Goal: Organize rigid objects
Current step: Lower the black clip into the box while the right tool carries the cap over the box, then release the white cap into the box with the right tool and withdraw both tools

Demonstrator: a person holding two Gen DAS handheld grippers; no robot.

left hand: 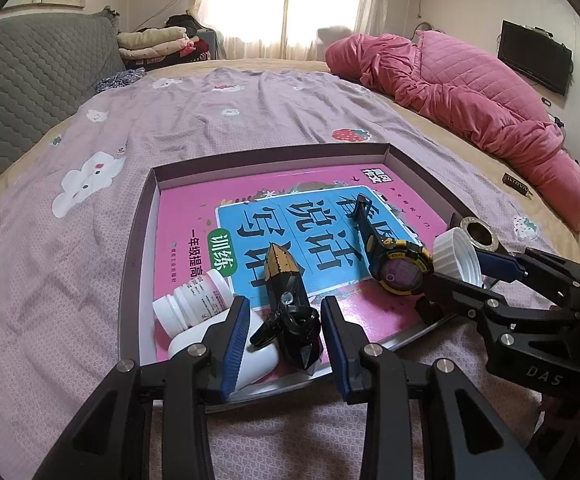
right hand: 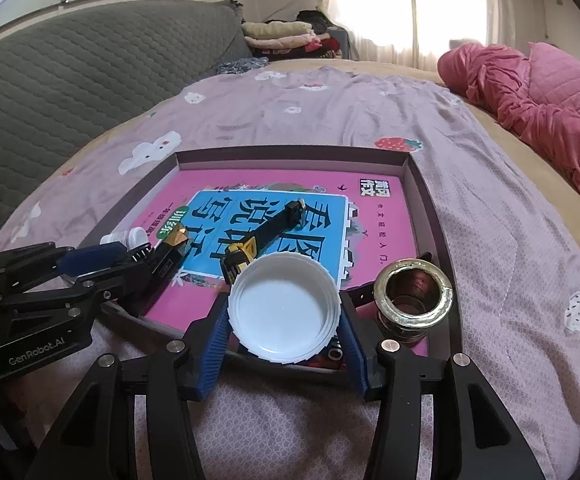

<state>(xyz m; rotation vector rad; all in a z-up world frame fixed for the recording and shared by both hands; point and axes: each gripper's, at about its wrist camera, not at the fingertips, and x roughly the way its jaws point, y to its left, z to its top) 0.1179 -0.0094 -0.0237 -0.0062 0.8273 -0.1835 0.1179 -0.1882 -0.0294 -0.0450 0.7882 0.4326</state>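
A shallow grey tray [left hand: 274,156] [right hand: 290,156] on the bed holds a pink book [left hand: 194,208] [right hand: 377,216]. My left gripper [left hand: 285,312] [right hand: 138,256] is shut on a black faceted bottle with a gold end [left hand: 286,280] [right hand: 172,248], just over the book's near edge. My right gripper [right hand: 284,304] [left hand: 461,276] is shut on a white ribbed cap [right hand: 284,308] [left hand: 455,256], hollow side towards the camera, above the tray's near right corner. A yellow-and-black watch [left hand: 401,268] [right hand: 246,250] lies on the book. A white pill bottle [left hand: 194,300] [right hand: 126,236] lies at the near left.
A gold-rimmed glass jar [right hand: 411,300] [left hand: 479,232] stands in the tray's near right corner. A second white container [left hand: 258,356] lies under my left finger. A crumpled pink quilt [left hand: 469,92] covers the bed's right side, with a small dark bar [left hand: 515,188] near it. Grey padding [right hand: 70,80] rises at the left.
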